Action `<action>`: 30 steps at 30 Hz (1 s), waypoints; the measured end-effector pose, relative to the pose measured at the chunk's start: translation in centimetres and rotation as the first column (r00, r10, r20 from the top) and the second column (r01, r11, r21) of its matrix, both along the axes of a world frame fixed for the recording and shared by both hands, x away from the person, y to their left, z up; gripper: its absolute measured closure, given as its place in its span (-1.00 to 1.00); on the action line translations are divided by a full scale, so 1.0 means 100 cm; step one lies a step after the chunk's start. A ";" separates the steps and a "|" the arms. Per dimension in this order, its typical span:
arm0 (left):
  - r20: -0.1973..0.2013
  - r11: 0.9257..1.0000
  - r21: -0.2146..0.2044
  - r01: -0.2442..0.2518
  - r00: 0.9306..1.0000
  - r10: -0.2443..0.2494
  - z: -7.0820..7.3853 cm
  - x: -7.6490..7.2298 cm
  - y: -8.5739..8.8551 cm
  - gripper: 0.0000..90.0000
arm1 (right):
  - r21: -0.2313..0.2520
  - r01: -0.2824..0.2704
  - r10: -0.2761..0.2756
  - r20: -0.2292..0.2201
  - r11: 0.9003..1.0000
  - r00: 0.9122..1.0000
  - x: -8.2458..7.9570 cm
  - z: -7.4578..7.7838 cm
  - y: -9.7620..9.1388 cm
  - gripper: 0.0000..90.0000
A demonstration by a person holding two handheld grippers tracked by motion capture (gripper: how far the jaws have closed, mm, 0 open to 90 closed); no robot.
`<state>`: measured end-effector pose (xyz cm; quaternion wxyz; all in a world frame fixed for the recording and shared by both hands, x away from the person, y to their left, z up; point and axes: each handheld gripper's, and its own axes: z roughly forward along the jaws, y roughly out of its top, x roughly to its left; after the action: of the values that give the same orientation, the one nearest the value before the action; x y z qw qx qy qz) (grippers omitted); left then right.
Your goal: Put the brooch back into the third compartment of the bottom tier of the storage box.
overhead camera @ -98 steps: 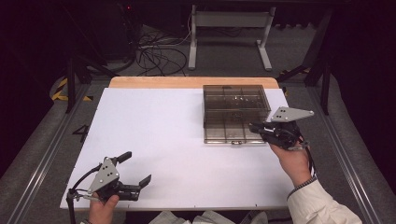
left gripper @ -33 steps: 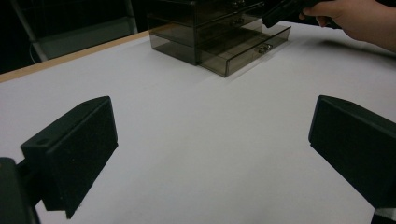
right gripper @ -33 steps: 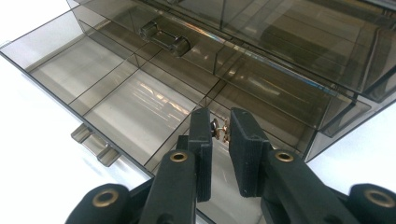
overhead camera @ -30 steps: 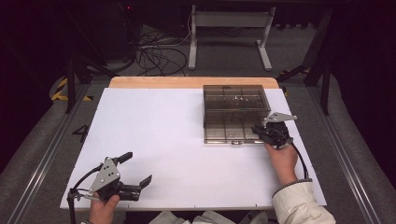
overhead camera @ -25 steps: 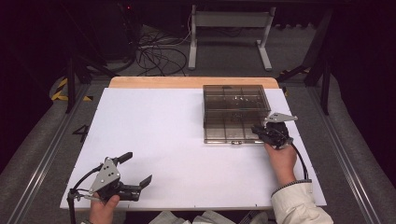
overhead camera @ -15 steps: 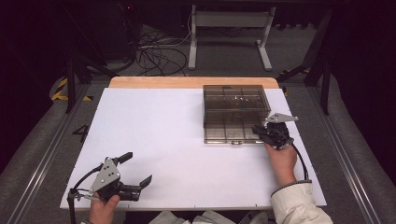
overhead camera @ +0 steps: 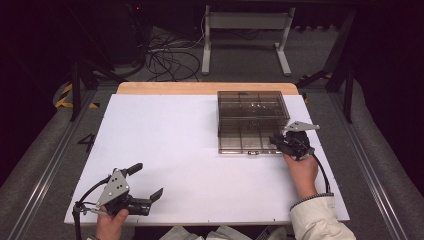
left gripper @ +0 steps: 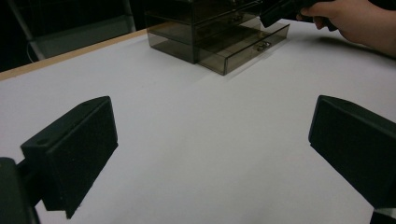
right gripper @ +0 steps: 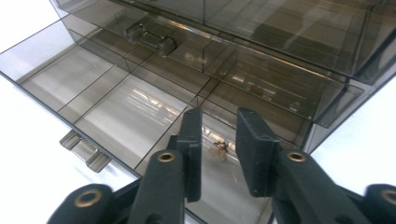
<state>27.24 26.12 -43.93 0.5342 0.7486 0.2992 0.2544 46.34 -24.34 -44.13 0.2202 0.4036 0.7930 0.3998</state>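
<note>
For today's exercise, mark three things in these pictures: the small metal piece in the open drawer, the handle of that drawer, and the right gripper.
small metal piece (right gripper: pixel 218 150), right gripper view, its middle.
drawer handle (right gripper: pixel 85 150), right gripper view, front tab.
right gripper (right gripper: pixel 218 122), right gripper view, midway between fingertips.

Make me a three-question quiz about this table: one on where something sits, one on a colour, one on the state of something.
1. Where on the table does the drawer box stand?
A. Far right part
B. Near left corner
C. Middle of the near edge

2. What colour is the box?
A. Bright red
B. Smoky see-through grey
C. Solid white

3. How is the bottom drawer?
A. Pushed fully in
B. Pulled out
C. Lying upside down on the table

Answers:
1 A, the high view shows the box toward the far right, by the right tongs.
2 B, you can see its dividers through the tinted walls.
3 B, the right gripper view shows it sticking out in front of the box, compartments open on top, the right tongs over it with a small object between the parted jaws.
</note>
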 end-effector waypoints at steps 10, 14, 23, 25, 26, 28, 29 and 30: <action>-0.004 1.000 -0.006 0.003 1.000 -0.003 0.000 0.001 -0.001 -0.95 | 0.042 -0.020 0.017 0.060 0.999 0.998 -0.012 0.017 -0.001 -0.15; -0.002 1.000 -0.006 0.002 1.000 -0.002 0.001 0.001 0.000 -0.95 | 0.056 -0.046 0.041 0.081 0.997 0.996 -0.018 0.026 -0.001 -0.35; -0.001 1.000 -0.008 0.003 1.000 -0.003 0.001 0.001 0.001 -0.95 | 0.069 -0.069 0.062 0.099 0.995 0.993 -0.029 0.037 0.000 -0.43; -0.001 1.000 -0.009 0.003 1.000 -0.003 0.001 0.002 0.001 -0.95 | 0.073 -0.068 0.060 0.099 0.995 0.993 -0.030 0.038 -0.001 -0.43; -0.002 1.000 -0.008 0.004 1.000 -0.004 0.001 0.002 0.001 -0.95 | 0.074 -0.068 0.060 0.099 0.995 0.993 -0.030 0.038 -0.001 -0.43; -0.003 1.000 -0.008 0.005 1.000 -0.005 0.001 0.002 0.001 -0.95 | 0.080 -0.071 0.063 0.099 0.994 0.993 -0.030 0.039 -0.003 -0.43; -0.002 1.000 -0.008 0.005 1.000 -0.005 0.001 0.002 0.001 -0.95 | 0.083 -0.070 0.062 0.095 0.994 0.993 -0.031 0.039 -0.003 -0.43; -0.003 1.000 -0.009 0.005 1.000 -0.005 0.001 0.002 0.001 -0.95 | 0.084 -0.068 0.060 0.094 0.994 0.994 -0.031 0.039 -0.004 -0.43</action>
<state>27.39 26.21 -43.79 0.5378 0.7473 0.2995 0.2504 43.21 -24.76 -40.19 0.2257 0.3684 0.7763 0.4590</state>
